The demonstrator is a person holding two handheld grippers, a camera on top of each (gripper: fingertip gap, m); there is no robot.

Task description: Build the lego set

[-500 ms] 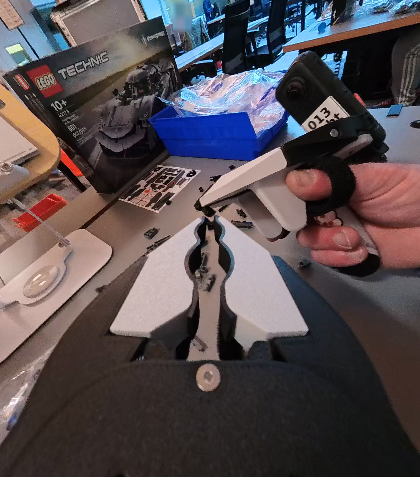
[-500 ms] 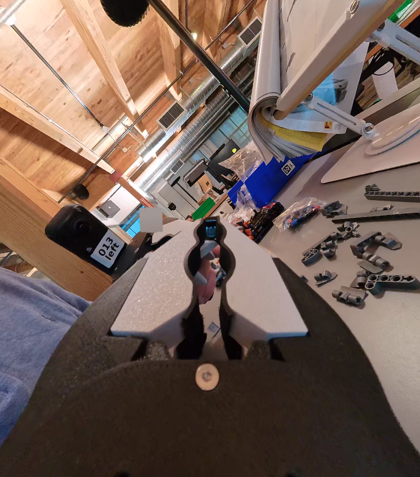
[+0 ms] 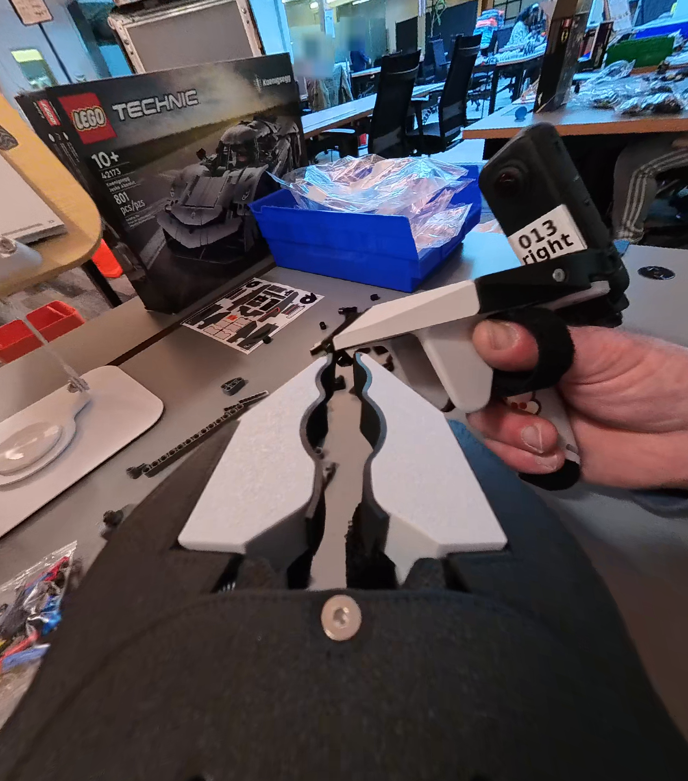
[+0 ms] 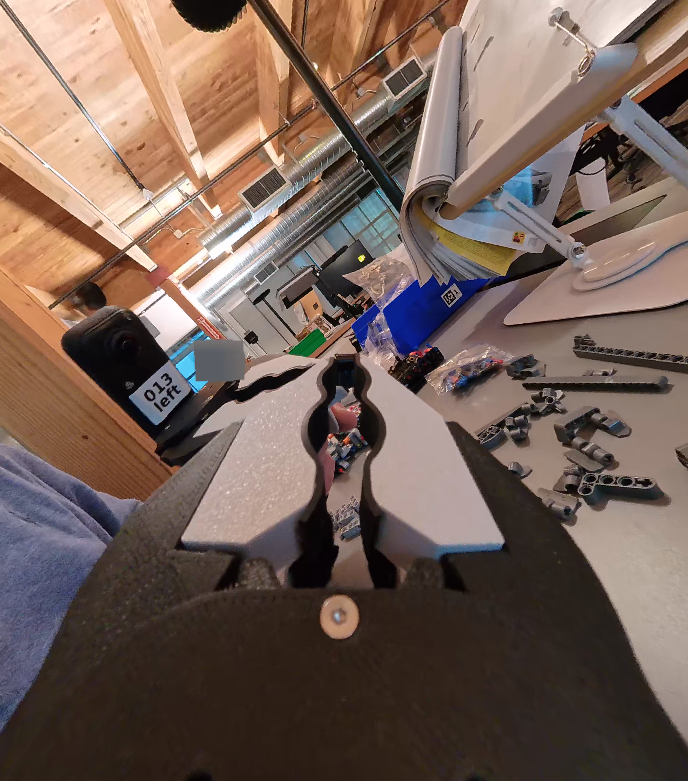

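Both grippers meet tip to tip above the grey table [image 3: 190,363], presumably so that one small piece can be mated with another. The right gripper [image 4: 344,367], held in a hand [image 3: 629,405], has its fingers clamped on a small dark piece [image 4: 344,368] at the very tips. The left gripper [image 3: 342,364] has its fingers nearly together at the tips; whether they pinch anything cannot be told (the spot is too dark). Loose grey lego parts [image 4: 587,448] lie spread on the table to the right gripper's right, within reach; a long beam [image 3: 203,437] lies beside the left gripper. The blue bin [image 3: 346,249] holds clear plastic bags [image 3: 376,181]. A bag of coloured parts [image 3: 0,634] lies near the table edge. The set's box [image 3: 173,169] stands upright behind.
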